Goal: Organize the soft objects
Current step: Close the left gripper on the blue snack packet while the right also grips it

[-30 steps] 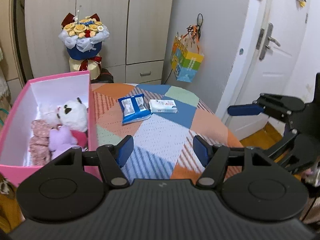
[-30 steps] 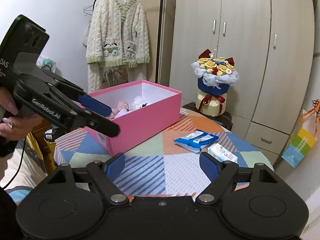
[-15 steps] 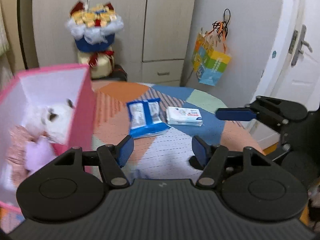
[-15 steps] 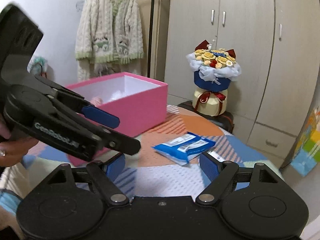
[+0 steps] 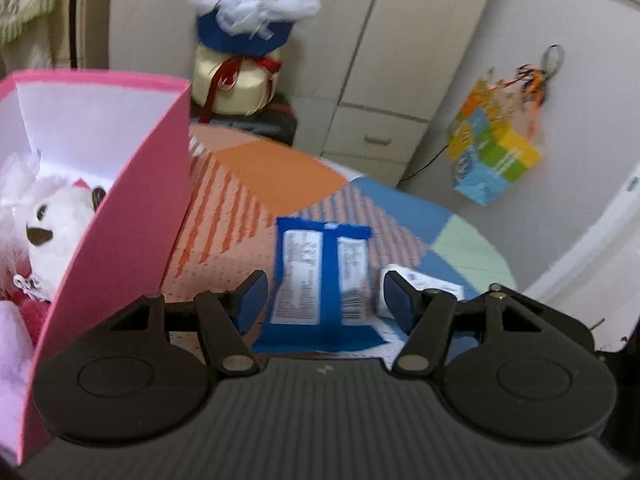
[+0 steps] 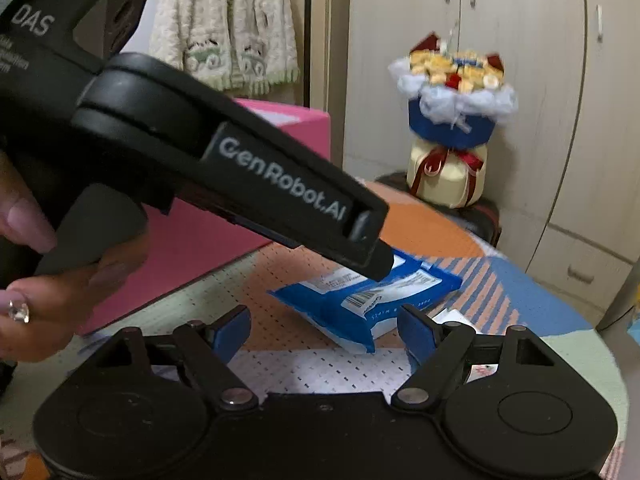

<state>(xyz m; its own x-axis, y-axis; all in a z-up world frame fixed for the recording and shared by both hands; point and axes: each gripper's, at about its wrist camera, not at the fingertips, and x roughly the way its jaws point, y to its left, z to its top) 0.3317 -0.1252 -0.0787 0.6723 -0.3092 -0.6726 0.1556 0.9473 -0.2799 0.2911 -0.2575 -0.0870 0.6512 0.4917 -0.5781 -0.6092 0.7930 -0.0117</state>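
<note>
Both sets of jaws stand spread and empty, the left gripper (image 5: 324, 296) and the right gripper (image 6: 324, 330) each framing the blue packet (image 5: 322, 280) on the desk (image 5: 280, 172). The white packet (image 5: 434, 282) is mostly hidden behind a finger. Only the left view looks into the pink box (image 5: 132, 208), at the white plush toy (image 5: 52, 220). Both grippers have come closer to the blue packet than a second ago.

The box (image 5: 132, 216) is pink outside, white inside; the packet (image 5: 320, 276) blue with white labels; the tablecloth (image 5: 280, 176) patchwork orange, blue, green.
</note>
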